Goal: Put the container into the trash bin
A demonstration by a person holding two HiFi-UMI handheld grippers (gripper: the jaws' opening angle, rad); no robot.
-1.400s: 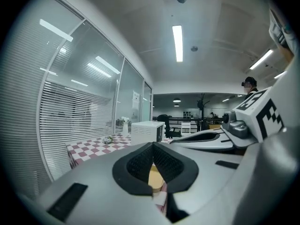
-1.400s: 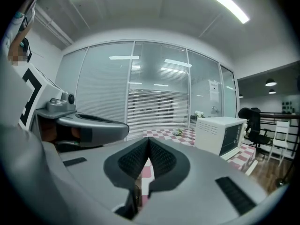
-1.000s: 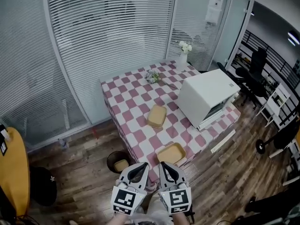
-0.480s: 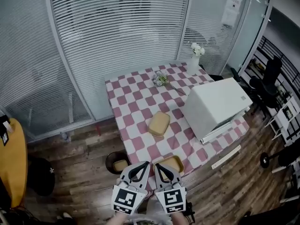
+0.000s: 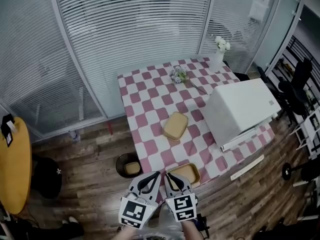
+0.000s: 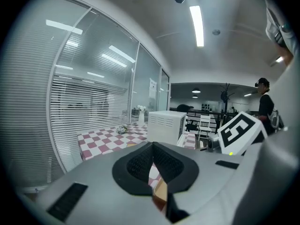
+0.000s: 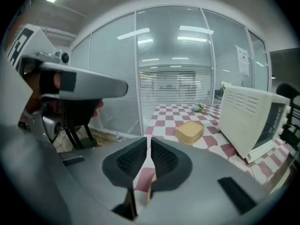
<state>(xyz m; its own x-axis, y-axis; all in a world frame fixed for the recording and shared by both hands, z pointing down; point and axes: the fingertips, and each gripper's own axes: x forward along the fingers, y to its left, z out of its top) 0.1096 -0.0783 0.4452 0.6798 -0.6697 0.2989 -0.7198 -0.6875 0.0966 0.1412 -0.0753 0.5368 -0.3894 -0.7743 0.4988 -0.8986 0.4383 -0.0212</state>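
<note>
The right gripper [image 7: 149,146] is empty. Its jaws are just starting to open, with a thin slit between the ribbed pads and nothing in it but the checked cloth beyond. The left gripper [image 6: 151,150] has its pads pressed together at the tips and also holds nothing. In the head view the two sit side by side, low in the frame, both pointing at the near edge of the table [image 5: 150,96]. Just past the right gripper's tips lies the nearest container [image 5: 183,174], a shallow tan tray, open-topped, sitting at the table's near edge. No pad touches it. A second tan container [image 5: 175,126], which looks lidded, sits further in towards the middle of the cloth, beside the white microwave oven [image 5: 239,109]. The trash bin [image 5: 121,160] stands on the wooden floor just to the left of the table's near corner, close beside the left gripper's line. Something small and tan [image 5: 131,168] already lies in its bottom, possibly a container, though it is too small to be sure. As I judge it, the job is at best partly done. Nothing is being carried and both containers are on the table. For the near tray, everything remains: widen the jaws, take its rim, swing it left over the bin and let go.
</note>
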